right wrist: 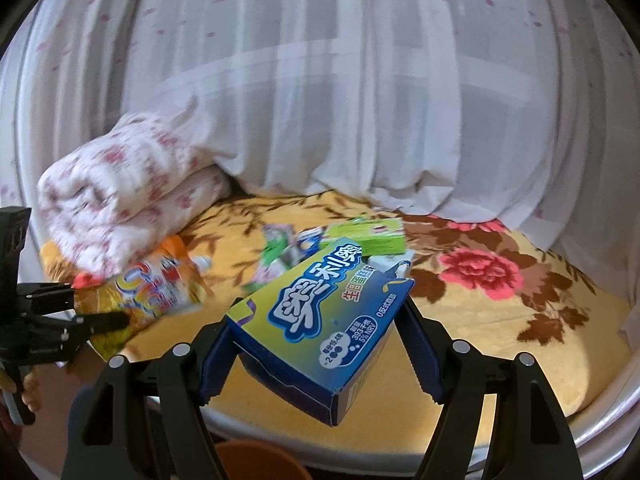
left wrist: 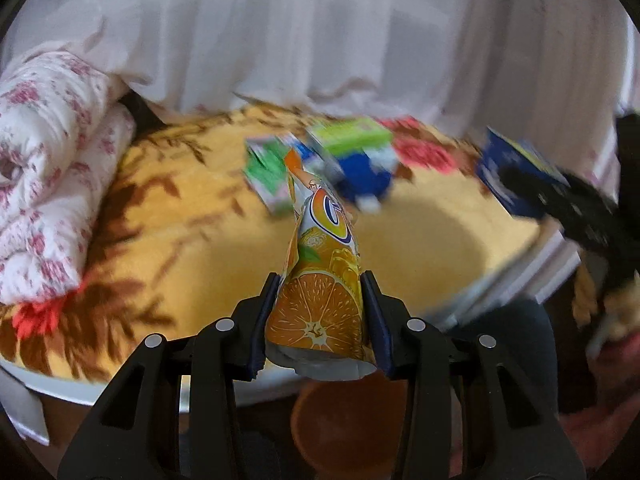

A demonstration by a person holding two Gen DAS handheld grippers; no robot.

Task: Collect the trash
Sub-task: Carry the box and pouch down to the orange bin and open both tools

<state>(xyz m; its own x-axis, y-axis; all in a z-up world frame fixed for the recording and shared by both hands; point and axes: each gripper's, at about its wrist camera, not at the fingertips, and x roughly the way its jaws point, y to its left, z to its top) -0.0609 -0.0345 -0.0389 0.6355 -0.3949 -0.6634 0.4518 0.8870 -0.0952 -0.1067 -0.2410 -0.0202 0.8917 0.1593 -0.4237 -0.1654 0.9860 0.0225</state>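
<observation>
— Starting with the left tool point(left wrist: 320, 312): what is gripped?
— An orange pouch point(left wrist: 320, 280) is clenched between its pads, held up above the bed point(left wrist: 420, 240). The pouch is crumpled and is pointed away from the camera.
— And the right tool point(right wrist: 320, 344)?
— A blue box point(right wrist: 320, 320) is clamped between its pads, tilted, and is lifted clear of the bed's yellow flowered blanket point(right wrist: 500, 328).
— What is left on the bed?
— A green box point(right wrist: 368, 236) and some blurred wrappers point(right wrist: 276, 256) are seen lying together near the middle of the blanket, well apart from a rolled quilt point(right wrist: 120, 192) at the left. A brown bin point(left wrist: 348, 420) is seen below the left tool.
</observation>
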